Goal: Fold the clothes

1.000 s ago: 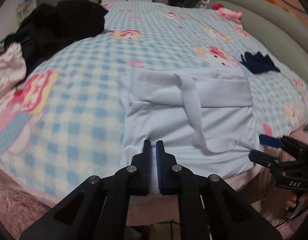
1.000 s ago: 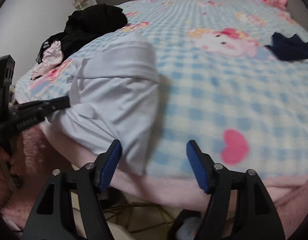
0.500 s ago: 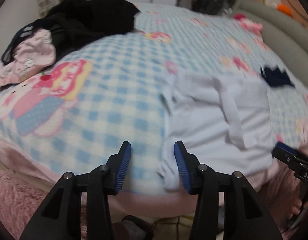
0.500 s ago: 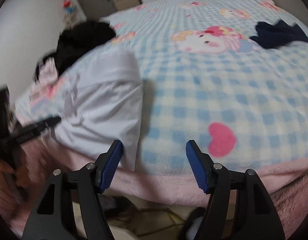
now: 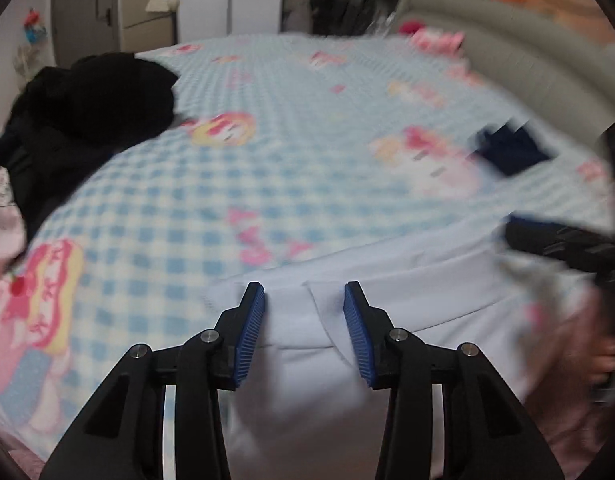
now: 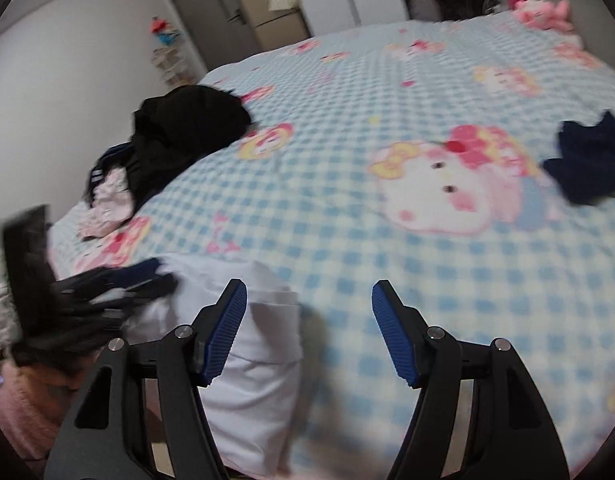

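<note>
A pale white-blue garment [image 5: 307, 344] lies folded at the near edge of the bed and hangs over it; the right wrist view shows it [image 6: 263, 344] low and left of centre. My left gripper [image 5: 303, 332] stands open just above the garment's far fold, cloth showing between its blue pads but not pinched. My right gripper [image 6: 309, 332] is open too, its left pad over the garment's right edge and its right pad over bare blanket. Both views are motion-blurred. Each gripper shows as a dark blur at the side of the other's view.
The bed is covered by a blue-checked cartoon blanket [image 6: 387, 120]. A black clothes heap [image 5: 79, 112] with a pink-white item [image 6: 107, 208] lies at the left. A small navy garment [image 5: 511, 152] lies at the right. A grey headboard [image 5: 507, 64] curves behind.
My left gripper let go of the garment's near hem, opened, and moved forward over the fold. The right gripper stayed open and shifted forward and left over the garment's edge.
</note>
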Demonstrator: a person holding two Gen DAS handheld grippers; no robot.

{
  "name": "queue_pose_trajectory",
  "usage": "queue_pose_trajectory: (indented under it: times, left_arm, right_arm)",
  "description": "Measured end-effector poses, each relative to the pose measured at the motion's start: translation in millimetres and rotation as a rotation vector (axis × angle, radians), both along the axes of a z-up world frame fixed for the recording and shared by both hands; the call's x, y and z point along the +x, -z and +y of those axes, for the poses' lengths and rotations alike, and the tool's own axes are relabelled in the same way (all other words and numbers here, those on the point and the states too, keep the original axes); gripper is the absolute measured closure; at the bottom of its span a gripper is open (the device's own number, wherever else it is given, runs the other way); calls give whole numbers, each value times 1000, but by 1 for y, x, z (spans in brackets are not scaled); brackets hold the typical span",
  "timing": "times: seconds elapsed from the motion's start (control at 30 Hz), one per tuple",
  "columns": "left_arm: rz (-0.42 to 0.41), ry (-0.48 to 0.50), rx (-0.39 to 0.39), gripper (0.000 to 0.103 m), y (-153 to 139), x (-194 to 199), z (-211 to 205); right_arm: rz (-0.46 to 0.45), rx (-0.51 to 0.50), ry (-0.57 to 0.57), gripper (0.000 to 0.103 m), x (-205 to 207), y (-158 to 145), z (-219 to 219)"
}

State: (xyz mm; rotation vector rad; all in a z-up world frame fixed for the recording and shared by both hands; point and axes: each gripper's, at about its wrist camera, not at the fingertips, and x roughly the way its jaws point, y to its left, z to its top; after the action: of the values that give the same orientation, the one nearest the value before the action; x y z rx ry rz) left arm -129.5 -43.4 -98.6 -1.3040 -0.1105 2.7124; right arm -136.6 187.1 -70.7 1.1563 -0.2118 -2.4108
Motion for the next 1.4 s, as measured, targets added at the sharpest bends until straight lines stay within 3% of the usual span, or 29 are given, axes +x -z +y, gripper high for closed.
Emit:
queue_pose_trajectory:
  times: [0.1,0.27,0.37,0.5,0.7,0.87,0.9,1.0,1.07,1.17,1.3,1.4]
  left_arm:
    - [-56,-51,74,61,15,-12,-16]
    - [-95,-75,143,61,31,-17,-27]
    - [-104,-72,166,60,37,-16,-29]
    - [-86,-64,150,60,35,-13,-26]
    - [-33,-88,222,60,24,-3,-35]
    - [92,-57,205,61,-12,30,-25]
    - [111,-40,172,60,-18,38,-19]
    - [2,-46,4,60,1,36,-7]
    - [-97,-102,61,57,21,29,-23]
    - [-123,-120,156,57,22,29,-40]
    - [-148,-112,129,55,32,31,-40]
    - [-149,-112,129,54,34,29,-40]
  right_arm:
    - [-8,12,-31,36,-4,11,-13]
    - [-83,-2,75,37,-31,47,-15]
    - [-88,82,97,38,-30,71,-24]
    - [-93,-7,115,38,-25,60,-8]
    - [-58,-118,156,41,-10,33,13]
    - [-11,17,124,41,20,22,1]
    - [-11,50,129,41,23,28,0]
    - [-74,86,136,42,22,47,3]
    - [-104,105,149,40,19,56,5]
    - [-73,3,169,40,25,42,16]
    - [4,-78,193,39,25,23,24]
    - [-43,-130,149,38,13,29,13]
